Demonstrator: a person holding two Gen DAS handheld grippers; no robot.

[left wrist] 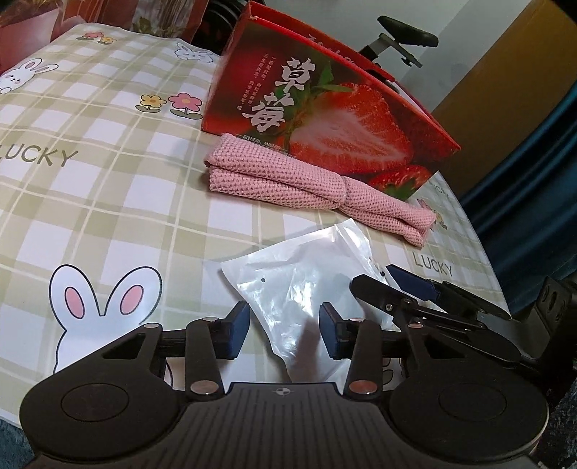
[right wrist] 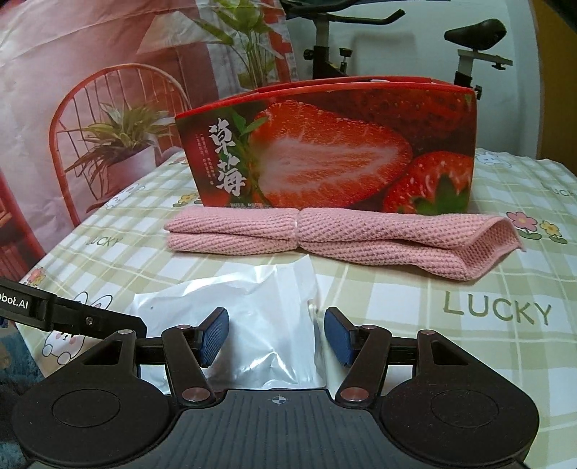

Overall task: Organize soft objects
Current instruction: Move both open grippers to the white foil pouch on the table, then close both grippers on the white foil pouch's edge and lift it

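Note:
A clear plastic bag (left wrist: pixel 299 274) (right wrist: pixel 252 306) lies flat on the checked tablecloth near the front edge. My left gripper (left wrist: pixel 285 332) straddles its near corner, blue pads open on either side, not visibly pressing. My right gripper (right wrist: pixel 276 337) (left wrist: pixel 386 279) straddles the bag's other end, open as well. A folded pink knitted cloth (left wrist: pixel 310 187) (right wrist: pixel 324 238), bound at its middle, lies just beyond the bag. It rests against the foot of a red strawberry-print box (left wrist: pixel 342 108) (right wrist: pixel 324 151). One finger of the left gripper (right wrist: pixel 90 319) reaches into the right wrist view from the left.
The tablecloth (left wrist: pixel 108 198) with rabbits and "LUCKY" print stretches bare to the left. The table's right edge (left wrist: pixel 479 234) is close to the cloth's end. An exercise bike (right wrist: pixel 468 32) stands behind the box, with a printed backdrop (right wrist: pixel 90 90) at the far left.

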